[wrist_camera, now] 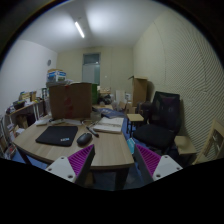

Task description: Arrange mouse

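Gripper [110, 163] is up high and well back from the desk [112, 152], looking across the room. Fingers are spread wide, nothing between them, only the desk's near edge and the floor gap show in the space. Magenta pads [81, 158] are visible on both inner faces, both bare.

Wooden desk runs ahead of the fingers. On its left part lies a black mouse pad [57, 134], flat, slightly angled. A small pale object [85, 134] sits on the desk just right of the mouse pad, off the pad, could be the mouse, but too small to confirm. Beyond it, toward the desk's far right part, is a grey blocky item [109, 125], looks like a stack or a box, can't tell which.

Cardboard box [70, 99], large, brown, stands at the far end of the desk. More clutter to its left on a shelf or side table [22, 108]; details unreadable.

Black office chair [160, 121] stands right of the desk, apart from it, facing roughly toward the desk. Another cardboard box [140, 90] sits behind the chair near the back wall.

A tube ceiling light [79, 30] is lit overhead. Right wall [180, 60] has a fine dotted texture. A window or pale door [91, 68] sits in the back wall.

Gripper touches nothing. The probable mouse is well ahead of the fingertips, nearer the left finger's line than the right's.
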A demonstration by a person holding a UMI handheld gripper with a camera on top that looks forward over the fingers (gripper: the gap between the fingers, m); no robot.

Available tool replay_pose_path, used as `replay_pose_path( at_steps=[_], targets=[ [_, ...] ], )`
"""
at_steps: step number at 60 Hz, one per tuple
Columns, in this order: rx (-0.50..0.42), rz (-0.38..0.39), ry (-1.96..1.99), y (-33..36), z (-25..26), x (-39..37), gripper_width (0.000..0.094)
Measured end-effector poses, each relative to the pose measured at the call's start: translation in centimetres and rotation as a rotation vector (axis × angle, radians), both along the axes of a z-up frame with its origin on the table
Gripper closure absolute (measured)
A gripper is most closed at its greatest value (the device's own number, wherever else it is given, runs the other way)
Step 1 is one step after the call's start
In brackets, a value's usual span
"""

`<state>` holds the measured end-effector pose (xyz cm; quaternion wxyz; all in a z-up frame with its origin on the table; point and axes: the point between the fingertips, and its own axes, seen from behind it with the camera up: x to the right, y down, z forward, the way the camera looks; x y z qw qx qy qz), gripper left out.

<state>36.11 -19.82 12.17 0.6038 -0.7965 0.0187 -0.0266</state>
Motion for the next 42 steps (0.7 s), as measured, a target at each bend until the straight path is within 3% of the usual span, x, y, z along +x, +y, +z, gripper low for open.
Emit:
replay_pose_path(
  at_steps=[7, 17, 24, 42],
  targets=[
    [-0.028, 0.02, -0.004, 1.2, -1.0, -3.5, 0.0129],
    [-0.098, 0.127, 0.02, 4.8, -5.2, -5.8, 0.0121],
    [-0.122, 0.143, 0.05, 8.3, -6.2, -11.7, 0.013],
    [-0.249, 0.148, 0.055, 16.3, -11.7, -13.6, 0.0142]
  ],
)
